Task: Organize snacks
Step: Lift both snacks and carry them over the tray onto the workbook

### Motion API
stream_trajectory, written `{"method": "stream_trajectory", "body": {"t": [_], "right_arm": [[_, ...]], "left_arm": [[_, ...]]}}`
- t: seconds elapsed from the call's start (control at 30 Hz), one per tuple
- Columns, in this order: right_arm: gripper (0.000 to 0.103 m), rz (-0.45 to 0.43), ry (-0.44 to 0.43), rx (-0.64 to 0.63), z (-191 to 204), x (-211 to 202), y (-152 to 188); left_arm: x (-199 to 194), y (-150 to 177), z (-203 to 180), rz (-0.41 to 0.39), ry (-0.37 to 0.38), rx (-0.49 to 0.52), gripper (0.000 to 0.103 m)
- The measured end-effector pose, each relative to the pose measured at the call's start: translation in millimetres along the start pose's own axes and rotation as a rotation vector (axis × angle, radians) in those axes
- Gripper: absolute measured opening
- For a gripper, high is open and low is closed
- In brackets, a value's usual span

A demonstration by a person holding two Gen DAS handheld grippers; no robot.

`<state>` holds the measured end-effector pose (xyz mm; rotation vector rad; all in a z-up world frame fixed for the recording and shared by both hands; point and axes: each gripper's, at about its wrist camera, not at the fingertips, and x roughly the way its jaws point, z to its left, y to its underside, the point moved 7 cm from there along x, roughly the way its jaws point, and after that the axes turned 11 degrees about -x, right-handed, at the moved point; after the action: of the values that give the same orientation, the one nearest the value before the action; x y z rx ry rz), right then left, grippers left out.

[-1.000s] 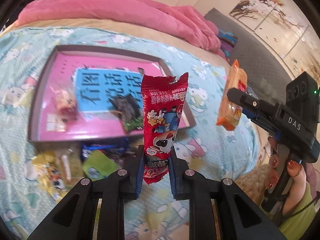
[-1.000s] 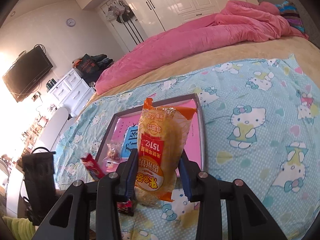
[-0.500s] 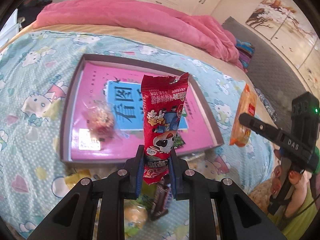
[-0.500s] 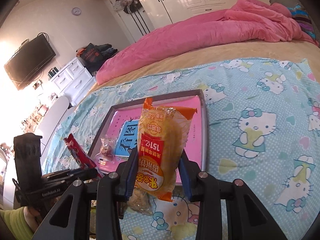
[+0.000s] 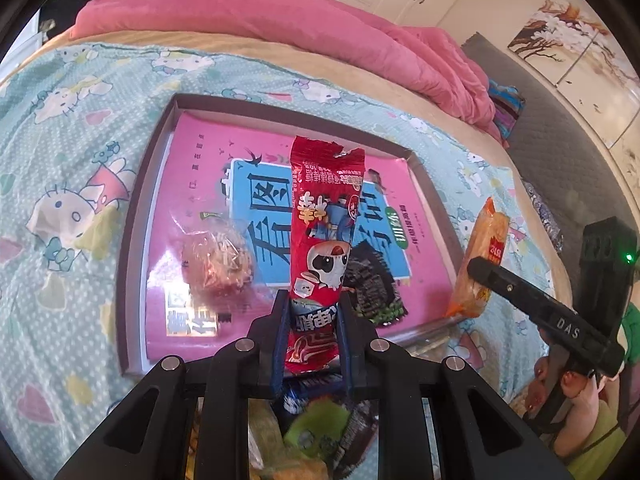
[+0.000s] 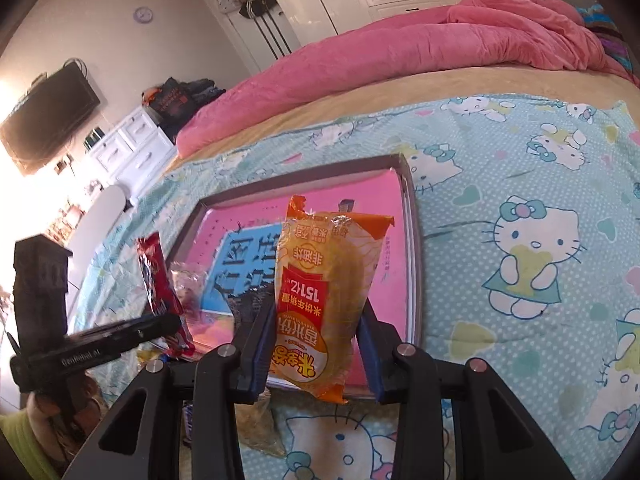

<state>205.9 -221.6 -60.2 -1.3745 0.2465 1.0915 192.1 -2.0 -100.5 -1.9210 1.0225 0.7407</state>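
My left gripper (image 5: 313, 330) is shut on a red snack packet (image 5: 325, 236) and holds it upright over the near edge of a grey tray (image 5: 134, 216) with a pink and blue printed base. My right gripper (image 6: 316, 344) is shut on an orange rice-cracker packet (image 6: 320, 296), held upright over the tray's near right corner (image 6: 414, 240). In the tray lie a clear-wrapped pink snack (image 5: 218, 266) and a dark green packet (image 5: 372, 288). The orange packet (image 5: 482, 260) and the red packet (image 6: 158, 288) each show in the other wrist view.
Several loose snacks (image 5: 316, 428) lie on the Hello Kitty sheet (image 5: 60, 184) just in front of the tray. A pink duvet (image 6: 400, 52) is bunched at the far side of the bed. A white dresser (image 6: 124, 148) stands left of the bed.
Both grippers have moved forward toward the tray with their packets still held. The tray now sits closer and more centred in both views.
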Motion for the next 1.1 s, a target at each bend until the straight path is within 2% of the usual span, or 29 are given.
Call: {"method": "stream_trajectory", "body": {"t": [0.13,0.27,0.4,1.1], "right_arm": [[0.039,0.006,0.009,0.000,-2,7,2],[0.039,0.012,0.058,-0.018,-8,10,4],[0.039,0.041,0.057,-0.017,-8,18,10],[0.039,0.061,0.060,0.009,-17,22,20]], "left_arm": [[11,-3,3,0.010,-0.008,-0.002,0.022],[16,0,2,0.021,-0.003,0.012,0.022],[21,4,0,0.024,-0.020,0.048,0.022],[19,5,8,0.022,0.009,0.022,0.022]]}}
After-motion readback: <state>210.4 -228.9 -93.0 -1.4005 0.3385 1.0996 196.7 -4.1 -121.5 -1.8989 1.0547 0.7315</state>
